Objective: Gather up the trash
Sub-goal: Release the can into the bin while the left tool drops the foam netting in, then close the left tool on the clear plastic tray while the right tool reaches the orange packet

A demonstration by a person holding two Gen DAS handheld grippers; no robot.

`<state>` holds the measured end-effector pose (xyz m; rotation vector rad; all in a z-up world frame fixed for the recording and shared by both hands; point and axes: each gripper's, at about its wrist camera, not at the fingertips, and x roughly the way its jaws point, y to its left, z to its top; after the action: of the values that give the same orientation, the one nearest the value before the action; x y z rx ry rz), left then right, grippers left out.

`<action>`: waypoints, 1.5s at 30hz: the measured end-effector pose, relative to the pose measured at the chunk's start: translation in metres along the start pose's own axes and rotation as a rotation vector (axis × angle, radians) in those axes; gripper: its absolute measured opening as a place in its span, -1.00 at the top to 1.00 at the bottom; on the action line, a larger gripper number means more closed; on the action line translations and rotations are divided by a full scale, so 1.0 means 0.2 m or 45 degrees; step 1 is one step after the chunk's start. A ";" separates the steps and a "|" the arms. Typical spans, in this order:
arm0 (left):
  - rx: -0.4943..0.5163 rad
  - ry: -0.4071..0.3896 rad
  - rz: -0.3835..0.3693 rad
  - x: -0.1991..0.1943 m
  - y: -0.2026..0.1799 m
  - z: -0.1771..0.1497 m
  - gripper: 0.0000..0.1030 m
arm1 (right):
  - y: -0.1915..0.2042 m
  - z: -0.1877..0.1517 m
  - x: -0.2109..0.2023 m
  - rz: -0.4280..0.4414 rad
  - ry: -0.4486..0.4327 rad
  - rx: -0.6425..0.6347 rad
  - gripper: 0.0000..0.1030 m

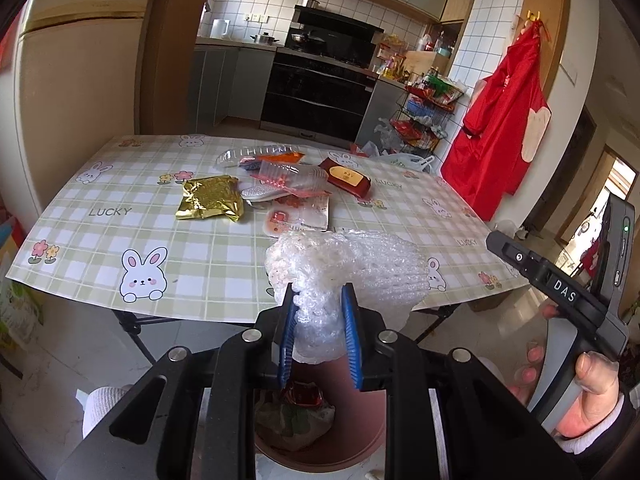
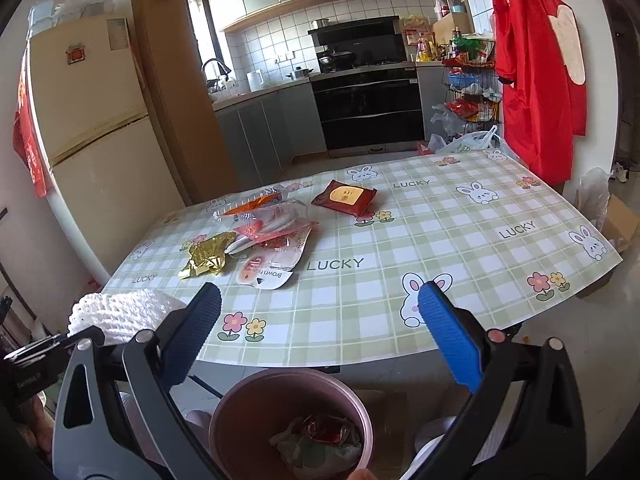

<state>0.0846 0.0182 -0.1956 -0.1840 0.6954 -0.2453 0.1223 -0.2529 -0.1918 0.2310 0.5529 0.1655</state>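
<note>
Kitchen sink point(image 2: 216, 80): right view only

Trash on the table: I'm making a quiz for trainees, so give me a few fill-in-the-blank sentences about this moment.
1. The left gripper is shut on a white ____ net.
2. The right gripper holds nothing; its jaws stand ____.
3. The pink bin sits ____ the table edge, trash already inside.
4. The gold wrapper lies on the ____.

Missing words: foam; open; below; table
</note>
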 end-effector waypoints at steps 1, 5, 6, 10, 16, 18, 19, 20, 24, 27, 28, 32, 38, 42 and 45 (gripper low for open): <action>0.009 0.009 -0.001 0.01 -0.01 -0.01 0.57 | -0.02 0.00 0.00 0.005 -0.006 0.016 -0.89; 0.037 0.045 -0.002 0.06 -0.06 -0.03 0.56 | -0.04 -0.01 -0.01 -0.004 -0.006 0.023 -0.89; 0.042 0.052 -0.006 0.06 -0.06 -0.04 0.56 | -0.05 -0.01 0.00 -0.002 -0.002 0.022 -0.89; 0.056 0.074 -0.008 0.09 -0.08 -0.05 0.53 | -0.05 -0.03 0.01 -0.002 0.010 0.023 -0.89; 0.041 0.122 -0.014 0.14 -0.07 -0.08 0.04 | -0.03 -0.04 0.03 0.016 0.033 0.016 -0.89; 0.020 0.120 -0.008 0.14 -0.05 -0.08 -0.09 | -0.02 -0.05 0.03 0.014 0.037 0.010 -0.89; 0.008 0.117 -0.002 0.14 -0.04 -0.08 -0.14 | -0.02 -0.05 0.03 0.016 0.041 0.009 -0.89; -0.004 0.114 0.003 0.13 -0.03 -0.08 -0.19 | -0.01 -0.05 0.04 0.018 0.045 0.009 -0.89; -0.033 0.110 0.018 0.13 0.00 -0.08 -0.30 | -0.01 -0.05 0.04 0.017 0.053 0.005 -0.89; -0.040 0.111 0.025 0.12 0.00 -0.08 -0.36 | -0.01 -0.06 0.05 0.013 0.058 0.005 -0.89; -0.043 0.112 0.028 0.12 0.01 -0.08 -0.38 | -0.01 -0.06 0.05 0.014 0.060 0.007 -0.89; -0.056 0.119 0.042 0.13 0.02 -0.08 -0.50 | -0.01 -0.06 0.05 0.015 0.068 0.011 -0.89; -0.090 0.129 0.067 0.15 0.05 -0.09 -0.88 | -0.02 -0.08 0.07 0.015 0.083 0.012 -0.89; -0.122 0.134 0.093 0.18 0.13 -0.08 -0.88 | -0.03 -0.08 0.11 -0.004 0.093 0.007 -0.89; -0.159 0.131 0.128 0.19 0.21 -0.07 -0.88 | -0.05 -0.08 0.15 0.001 0.108 0.019 -0.89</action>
<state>0.1103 0.0460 -0.2394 -0.2562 0.8202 -0.1159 0.1392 -0.2524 -0.2225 0.2398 0.6387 0.1723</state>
